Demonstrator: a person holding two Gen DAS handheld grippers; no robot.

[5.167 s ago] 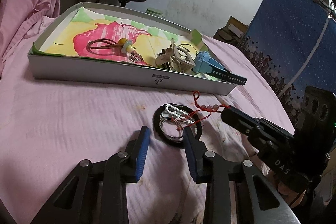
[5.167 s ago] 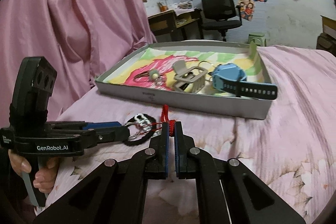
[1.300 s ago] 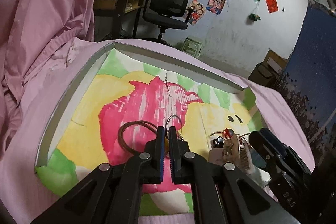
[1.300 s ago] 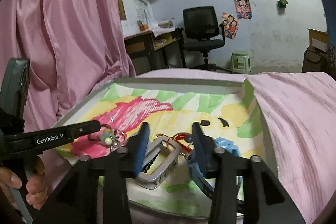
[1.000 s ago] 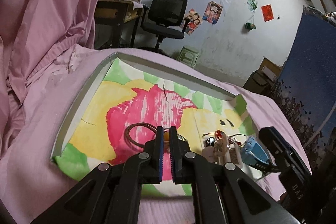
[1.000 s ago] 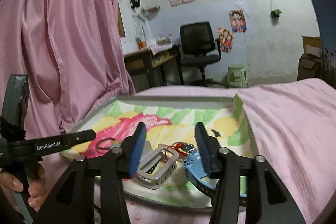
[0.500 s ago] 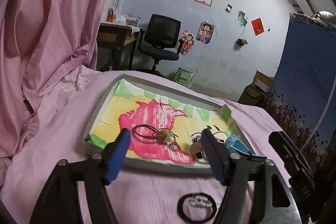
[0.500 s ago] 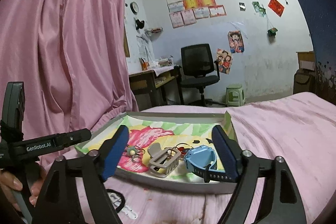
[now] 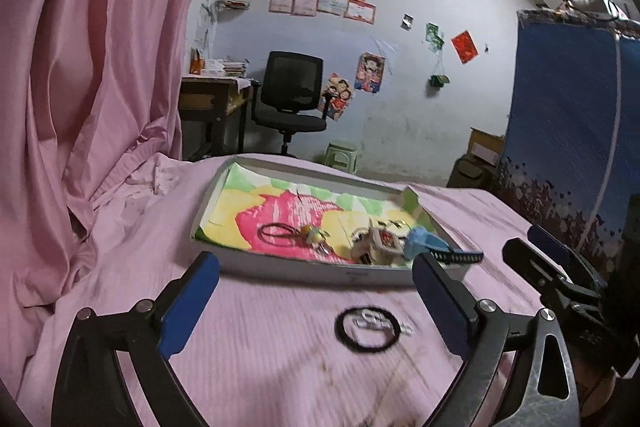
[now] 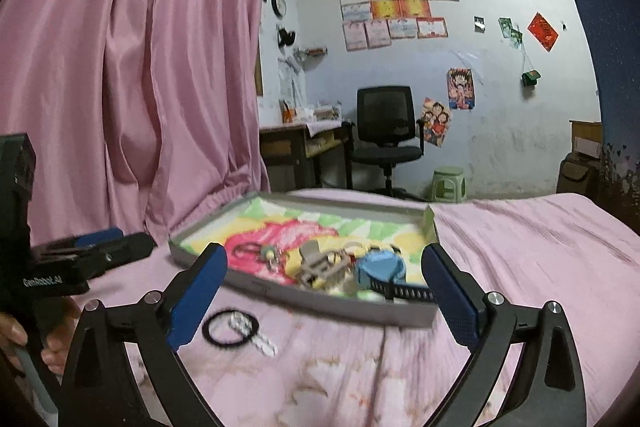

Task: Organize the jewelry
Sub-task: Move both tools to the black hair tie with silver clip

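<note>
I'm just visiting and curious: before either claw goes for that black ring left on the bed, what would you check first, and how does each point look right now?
1. Left claw open, holding nothing: ok.
2. Right claw open, holding nothing: ok.
3. Black ring in plain view on the bedsheet, outside the tray: ok.
4. Small white piece beside the ring, attached or loose: cannot tell, blurred.
5. Room left on the tray's pink area: ok.

bedsheet (image 9: pixel 260 327) bare before tray (image 9: pixel 288 273) | black ring (image 9: pixel 367 334) in path — curtain (image 9: pixel 80 87) crowds left
</note>
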